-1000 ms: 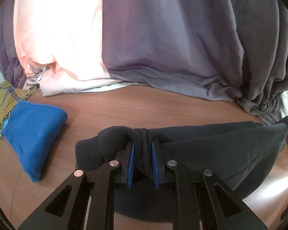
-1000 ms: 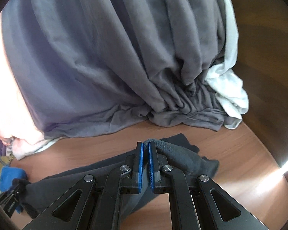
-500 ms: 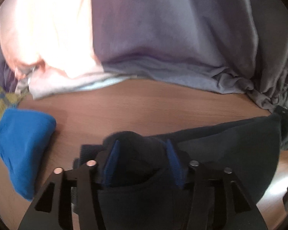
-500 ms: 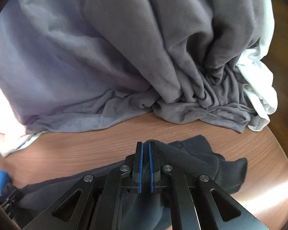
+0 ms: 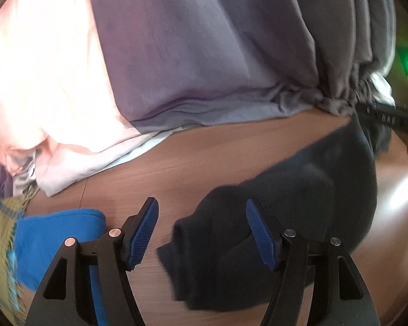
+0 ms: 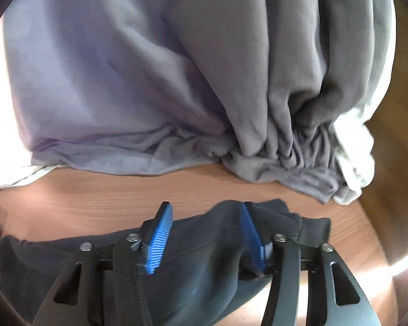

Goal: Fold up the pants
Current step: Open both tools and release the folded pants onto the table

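While lying bunched on the wooden table (image 5: pixel 193 160), black pants (image 5: pixel 299 206) spread from lower centre toward the right edge in the left wrist view, cloth rumpled, one dark end (image 5: pixel 193 233) reaching in between the blue pads. Left gripper (image 5: pixel 201 231) spread wide, jaws just been opening, left pad (image 5: pixel 142 233) over bare wood, right pad (image 5: pixel 261 237) against the pants' fabric but not pinching it. Folded blue cloth (image 5: pixel 57 240) at lower left, just beside the left finger, with a yellow-green plaid textile (image 5: pixel 0 233) past it at the edge. Behind, heaped across the far side of the table, a grey-lilac garment (image 5: pixel 217 54), a pale pink one (image 5: pixel 40 76) to its left, white fabric (image 5: pixel 149 142) peeking out underneath.

From the right wrist view, right gripper (image 6: pixel 205 233) likewise parted, jaws just been opening, a raised fold of the pants (image 6: pixel 204 258) between the pads and touching the right one, no squeeze visible. Ribbed cuff (image 6: pixel 314 231) of the pants out past the right finger. Grey-lilac garment's gathered hem (image 6: pixel 285 163) just beyond, white cloth (image 6: pixel 353 163) at its right end. Other gripper's black finger (image 5: pixel 389 119) visible at the far right of the left view, at the pants' far end.
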A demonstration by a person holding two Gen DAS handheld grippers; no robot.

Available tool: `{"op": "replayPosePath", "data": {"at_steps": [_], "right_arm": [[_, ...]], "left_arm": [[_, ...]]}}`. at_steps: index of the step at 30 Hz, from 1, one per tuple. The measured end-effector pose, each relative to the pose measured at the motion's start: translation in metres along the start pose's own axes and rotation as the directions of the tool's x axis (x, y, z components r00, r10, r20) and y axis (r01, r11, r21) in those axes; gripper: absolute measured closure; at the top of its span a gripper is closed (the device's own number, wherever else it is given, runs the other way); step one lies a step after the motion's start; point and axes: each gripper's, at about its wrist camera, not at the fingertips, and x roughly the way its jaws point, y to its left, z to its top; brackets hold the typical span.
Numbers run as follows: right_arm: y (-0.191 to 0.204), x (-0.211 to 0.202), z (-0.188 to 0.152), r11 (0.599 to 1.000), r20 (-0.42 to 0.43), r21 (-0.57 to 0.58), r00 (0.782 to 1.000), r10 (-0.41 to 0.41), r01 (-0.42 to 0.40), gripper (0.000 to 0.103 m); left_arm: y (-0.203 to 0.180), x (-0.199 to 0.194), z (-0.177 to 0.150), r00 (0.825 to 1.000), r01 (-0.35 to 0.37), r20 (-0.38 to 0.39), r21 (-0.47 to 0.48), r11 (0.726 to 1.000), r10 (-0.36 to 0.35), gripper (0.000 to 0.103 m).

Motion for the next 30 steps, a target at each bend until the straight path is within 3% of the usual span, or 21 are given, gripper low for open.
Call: {"op": "replayPosePath", "data": {"at_steps": [4, 8, 11, 16, 18, 20, 22, 25, 28, 30], "right_arm": [[0.035, -0.024, -0.009, 0.993, 0.016, -0.069, 0.995, 0.096, -0.095, 0.043], [0.073, -0.022, -0.023, 0.973, -0.052, -0.131, 0.981, 0.185, -0.191, 0.043], [0.090, -0.016, -0.032, 0.960, -0.103, -0.138, 0.968, 0.230, -0.243, 0.043], [0.098, -0.006, -0.044, 0.955, -0.152, -0.127, 0.956, 0.249, -0.269, 0.043], [0.098, -0.003, -0.047, 0.957, -0.169, -0.108, 0.954, 0.249, -0.269, 0.043], [0.098, 0.000, -0.049, 0.959, -0.181, -0.097, 0.952, 0.248, -0.268, 0.043], [0.097, 0.000, -0.051, 0.958, -0.190, -0.091, 0.949, 0.252, -0.272, 0.043], [0.099, 0.000, -0.055, 0.958, -0.205, -0.086, 0.946, 0.252, -0.274, 0.043], [0.099, -0.002, -0.057, 0.953, -0.210, -0.090, 0.941, 0.266, -0.289, 0.043], [0.098, -0.004, -0.058, 0.948, -0.212, -0.087, 0.935, 0.284, -0.307, 0.043]], "left_arm": [[0.022, 0.006, -0.010, 0.997, 0.074, -0.029, 0.061, 0.995, -0.073, 0.037], [0.042, 0.024, -0.013, 0.977, 0.207, -0.072, 0.054, 0.977, -0.203, 0.037], [0.048, 0.038, -0.012, 0.956, 0.284, -0.089, 0.041, 0.958, -0.280, 0.037], [0.046, 0.066, -0.011, 0.890, 0.439, -0.132, -0.010, 0.899, -0.436, 0.037], [0.041, 0.074, -0.014, 0.870, 0.471, -0.153, -0.020, 0.882, -0.468, 0.039], [0.039, 0.077, -0.016, 0.864, 0.480, -0.159, -0.026, 0.877, -0.478, 0.041], [0.041, 0.076, -0.016, 0.865, 0.479, -0.151, -0.037, 0.877, -0.479, 0.065], [0.041, 0.067, -0.018, 0.838, 0.521, -0.149, -0.069, 0.851, -0.525, 0.087], [0.044, 0.049, -0.019, 0.842, 0.516, -0.116, -0.106, 0.850, -0.526, 0.089], [0.052, 0.031, -0.019, 0.842, 0.521, -0.055, -0.177, 0.835, -0.537, 0.089]]}}
